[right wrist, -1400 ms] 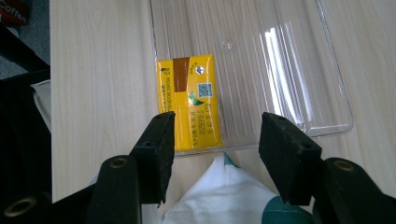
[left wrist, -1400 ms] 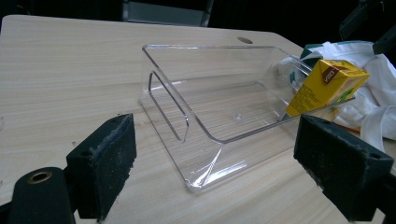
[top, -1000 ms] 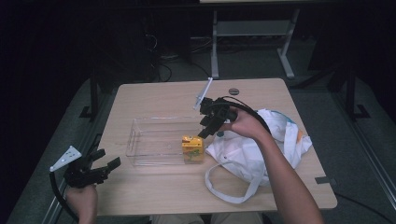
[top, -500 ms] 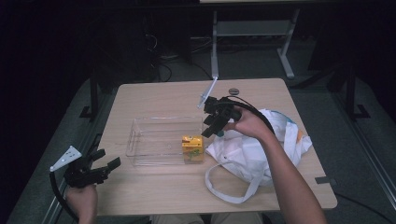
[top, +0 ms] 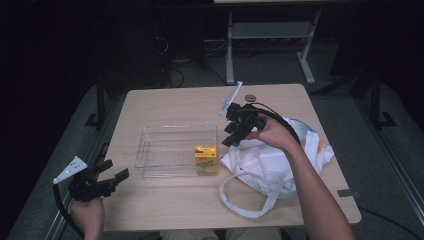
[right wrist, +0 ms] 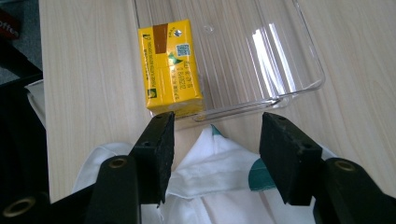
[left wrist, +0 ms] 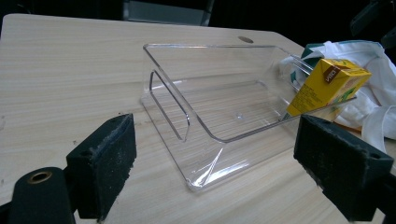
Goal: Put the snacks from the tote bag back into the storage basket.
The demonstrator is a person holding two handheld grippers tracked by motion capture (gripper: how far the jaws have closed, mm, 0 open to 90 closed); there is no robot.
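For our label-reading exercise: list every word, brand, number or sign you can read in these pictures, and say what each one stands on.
Yellow carton in the clear tray: small print, a brown panel, a square code and a green logo, all too small or blurred to read.
Dark item at the left edge of the right gripper view: pale letters, cut off and unreadable.
White bag: no readable text.

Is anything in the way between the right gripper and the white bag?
Nothing visible is. The right gripper hangs open just above the white cloth bag, with only air between. The yellow drink carton stands farther off, inside the clear plastic tray.
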